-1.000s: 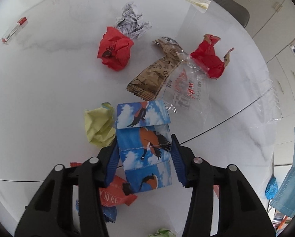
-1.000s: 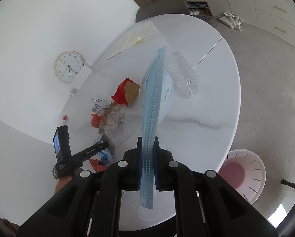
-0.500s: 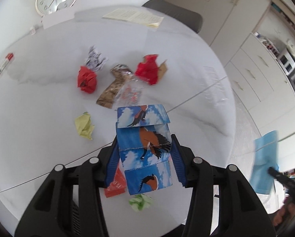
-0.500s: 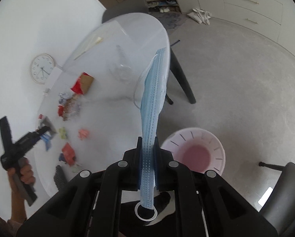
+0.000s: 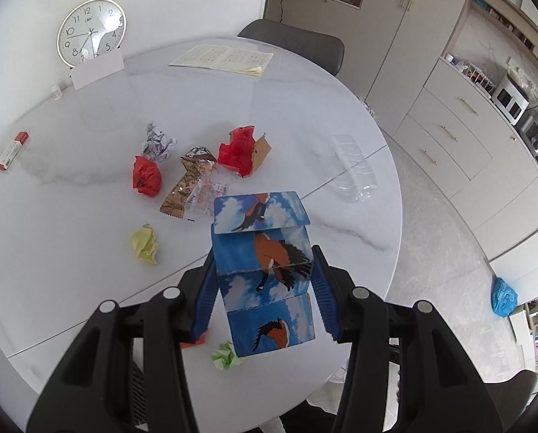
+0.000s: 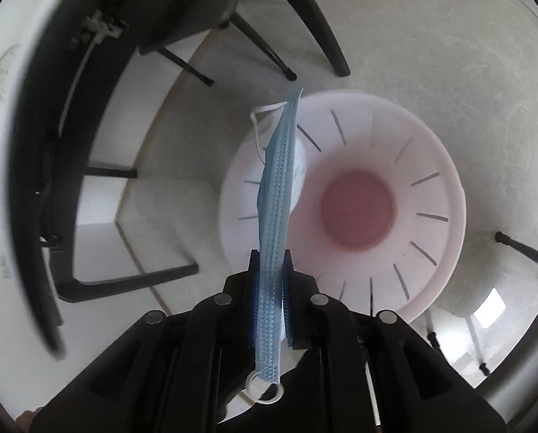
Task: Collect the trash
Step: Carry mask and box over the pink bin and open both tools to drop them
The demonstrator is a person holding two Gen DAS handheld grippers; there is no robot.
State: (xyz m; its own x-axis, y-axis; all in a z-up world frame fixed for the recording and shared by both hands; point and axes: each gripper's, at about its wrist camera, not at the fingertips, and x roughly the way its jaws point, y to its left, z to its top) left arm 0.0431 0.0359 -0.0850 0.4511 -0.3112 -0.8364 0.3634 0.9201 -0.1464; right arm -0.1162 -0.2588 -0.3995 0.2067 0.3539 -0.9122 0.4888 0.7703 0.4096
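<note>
My left gripper [image 5: 263, 288] is shut on a blue carton with horse pictures [image 5: 265, 270], held high above the round white table [image 5: 70, 216]. On the table lie a red paper ball [image 5: 146, 178], a grey crumpled paper [image 5: 157, 144], a brown wrapper [image 5: 188, 182], a red torn box [image 5: 242, 151], a yellow paper wad [image 5: 145, 244], a green wad [image 5: 226, 355] and a clear plastic bottle [image 5: 353, 169]. My right gripper [image 6: 270, 278] is shut on a blue face mask [image 6: 276, 198], hanging over the left side of a white bin with a pink bottom [image 6: 431, 180] on the floor.
An open booklet [image 5: 222, 58], a clock [image 5: 90, 32] and a small red-and-white box [image 5: 13, 149] sit at the table's far side. Dark chair legs [image 6: 316, 36] stand beside the bin. Cabinets [image 5: 449, 126] line the right wall.
The left gripper has risen and pulled back with the carton, so more of the table shows. The right gripper has swung off the table and down to point at the bin, mask still held.
</note>
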